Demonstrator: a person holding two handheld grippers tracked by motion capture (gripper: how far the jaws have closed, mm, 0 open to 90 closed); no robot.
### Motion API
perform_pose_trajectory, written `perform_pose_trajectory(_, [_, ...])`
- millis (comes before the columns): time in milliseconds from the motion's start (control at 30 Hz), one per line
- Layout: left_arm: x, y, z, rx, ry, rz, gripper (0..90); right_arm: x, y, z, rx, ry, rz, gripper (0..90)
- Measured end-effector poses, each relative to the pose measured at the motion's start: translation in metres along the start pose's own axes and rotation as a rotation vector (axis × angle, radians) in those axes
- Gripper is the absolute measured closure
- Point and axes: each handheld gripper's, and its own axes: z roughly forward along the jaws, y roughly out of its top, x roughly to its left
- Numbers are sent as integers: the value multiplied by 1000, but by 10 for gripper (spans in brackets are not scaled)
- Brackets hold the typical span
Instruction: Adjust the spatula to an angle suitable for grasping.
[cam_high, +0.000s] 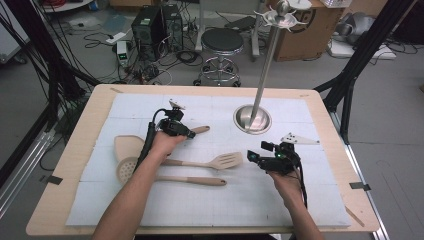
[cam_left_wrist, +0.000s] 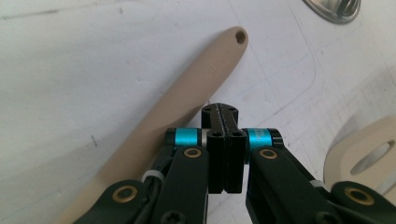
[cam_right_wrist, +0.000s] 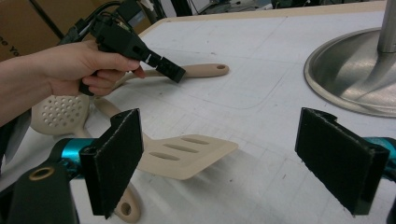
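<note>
Three beige utensils lie on the white mat. A solid turner (cam_high: 127, 146) has its long handle (cam_left_wrist: 187, 93) running up and right to a hanging hole. My left gripper (cam_high: 190, 134) is over that handle; its jaws (cam_left_wrist: 220, 109) are pressed together with nothing between them, and the handle passes beside and under them. From the right gripper view, the left gripper's tip (cam_right_wrist: 175, 73) rests at the handle (cam_right_wrist: 205, 71). A slotted spatula (cam_high: 227, 160) lies mid-table. My right gripper (cam_high: 252, 157) stands open just right of its head (cam_right_wrist: 187, 154), pads apart and empty. A perforated skimmer (cam_high: 126, 171) lies nearest.
A metal stand with a round base (cam_high: 252, 120) rises at the back right of the mat (cam_high: 210, 200); its base (cam_right_wrist: 355, 70) is close ahead of my right gripper. The wooden table edge (cam_high: 75, 165) frames the mat. A stool (cam_high: 221, 42) stands beyond the table.
</note>
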Motion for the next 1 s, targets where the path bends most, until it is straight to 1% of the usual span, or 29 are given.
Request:
perform_pose_trajectory(33, [1, -1, 0, 15, 8, 12, 900, 0, 0, 0, 0, 0, 1, 146])
perform_pose_trajectory(67, [1, -2, 1, 25, 5, 8, 900, -1, 0, 0, -4, -1, -4, 146])
perform_pose_trajectory(100, [1, -3, 1, 35, 4, 13, 900, -1, 0, 0, -3, 0, 0, 146])
perform_pose_trajectory(133, [0, -4, 3, 46, 12, 19, 900, -1, 0, -1, -3, 0, 0, 146])
perform_pose_trajectory(233, [2, -3, 3, 34, 6, 4, 899, -1, 0, -1, -2, 1, -1, 146])
perform_pose_trajectory(267, [4, -3, 3, 22, 8, -4, 899, -1, 0, -1, -2, 0, -2, 146])
perform_pose_trajectory(300, [5, -2, 3, 12, 12, -18, 899, -1, 0, -1, -2, -1, 2, 146])
perform_pose_trajectory(333, [7, -1, 4, 5, 5, -29, 898, 0, -1, -1, -2, -1, 5, 146])
perform_pose_trajectory(400, [9, -1, 4, -11, 1, -51, 899, -1, -1, -2, -2, -1, -2, 146])
perform_pose_trajectory(433, [10, -1, 4, -11, -1, -53, 898, -1, -1, -2, -1, -2, -2, 146])
perform_pose_trajectory(467, [9, -1, 3, -11, 6, -53, 899, -1, -1, -2, -1, -3, -4, 146])
perform_pose_trajectory(500, [8, -1, 2, -9, 6, -43, 898, -1, -1, -2, -4, -3, -9, 146])
perform_pose_trajectory(533, [7, -1, -1, -11, -2, -34, 898, 0, -1, -2, 4, 1, 2, 146])
perform_pose_trajectory(567, [6, -1, -4, -19, -5, -30, 898, 0, -1, -2, 4, 0, 0, 146])
perform_pose_trajectory(600, [5, 0, -8, -39, -15, -30, 895, 1, -1, -2, 4, -2, -3, 146])
perform_pose_trajectory(633, [6, 0, -13, -57, -35, -33, 849, 1, -1, -2, 8, 0, -6, 146])
perform_pose_trajectory(700, [9, 1, -21, -96, -83, -51, 794, 2, -2, -1, 9, -2, -16, 146])
perform_pose_trajectory(767, [13, 1, -29, -127, -92, -51, 706, 2, -2, -1, 13, -1, -11, 146])
perform_pose_trajectory(833, [19, 1, -35, -139, -97, -61, 667, 2, -2, -1, 17, -1, -10, 146])
perform_pose_trajectory(867, [22, 1, -37, -140, -92, -74, 622, 2, -2, 0, 18, -2, -12, 146])
perform_pose_trajectory(900, [25, 1, -39, -139, -94, -77, 600, 2, -3, 0, 16, -3, -15, 146])
perform_pose_trajectory(967, [30, 0, -42, -145, -110, -91, 558, 2, -3, 0, 23, 0, -7, 146])
perform_pose_trajectory(1000, [32, 0, -44, -145, -119, -95, 538, 1, -3, 1, 18, -3, -20, 146])
